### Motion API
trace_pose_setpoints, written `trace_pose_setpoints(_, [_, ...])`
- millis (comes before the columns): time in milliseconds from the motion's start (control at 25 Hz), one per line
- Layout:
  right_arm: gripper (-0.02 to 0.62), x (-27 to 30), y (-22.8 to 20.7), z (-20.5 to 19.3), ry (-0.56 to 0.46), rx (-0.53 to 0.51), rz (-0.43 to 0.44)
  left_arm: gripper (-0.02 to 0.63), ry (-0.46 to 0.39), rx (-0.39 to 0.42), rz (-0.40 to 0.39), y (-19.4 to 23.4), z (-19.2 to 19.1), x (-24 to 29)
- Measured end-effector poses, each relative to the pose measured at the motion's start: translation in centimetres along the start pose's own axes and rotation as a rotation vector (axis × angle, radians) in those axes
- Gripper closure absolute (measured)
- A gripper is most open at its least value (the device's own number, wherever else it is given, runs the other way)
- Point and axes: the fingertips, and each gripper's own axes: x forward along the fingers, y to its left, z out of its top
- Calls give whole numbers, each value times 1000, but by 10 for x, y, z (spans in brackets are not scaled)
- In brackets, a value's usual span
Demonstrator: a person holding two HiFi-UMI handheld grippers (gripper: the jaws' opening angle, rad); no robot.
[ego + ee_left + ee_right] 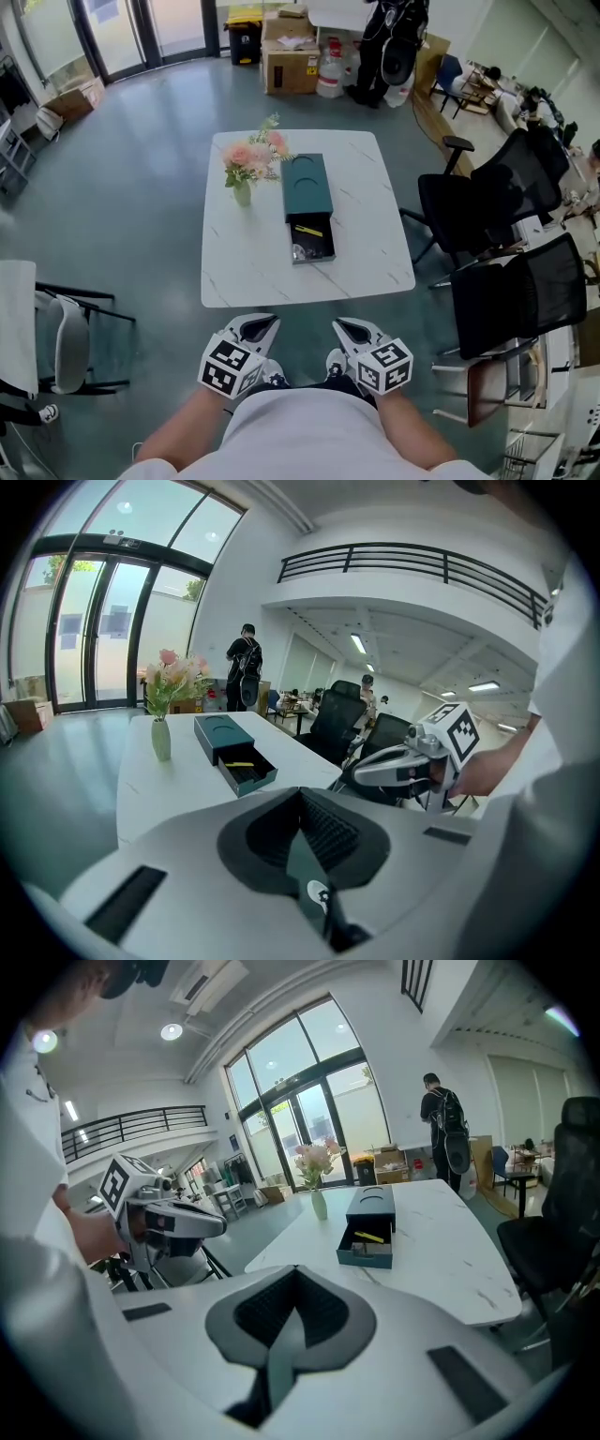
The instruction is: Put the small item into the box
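Left gripper (265,323) and right gripper (345,326): both shut, empty, hovering off the table's (234,272) near edge. Box (307,186) mid-table, drawer (313,260) open. Small item (298,251) seems to lie inside already. Probably placing is done. Next: reach in, check the drawer.

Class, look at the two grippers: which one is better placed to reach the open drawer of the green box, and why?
Right, narrowly. The right gripper sits slightly nearer the drawer; the vase stands on the left gripper's side of the box. Both are shut and empty.
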Motion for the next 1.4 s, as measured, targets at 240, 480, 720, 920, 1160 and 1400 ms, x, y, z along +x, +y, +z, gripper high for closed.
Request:
trace_pose_setpoints(240, [581,-5,-14,7,12,-59,32,594,-34,-19,43,-2,11,13])
trace_pose_setpoints(480, [581,-17,-30,10,16,-89,69,594,-52,-40,77,-20,15,25])
trace_pose_setpoints(720, [581,-25,-36,13,11,-92,108,594,-39,-54,96,-38,14,34])
trace_pose_setpoints(920, [581,-27,-42,12,1,-92,126,594,-42,-46,107,-47,18,40])
trace_pose_setpoints(1160, [581,-27,-42,14,-8,-97,141,594,-32,-40,115,-49,18,40])
trace_pose_setpoints(1400, [581,-27,-45,13,-10,-94,141,594,-30,-37,114,-50,18,42])
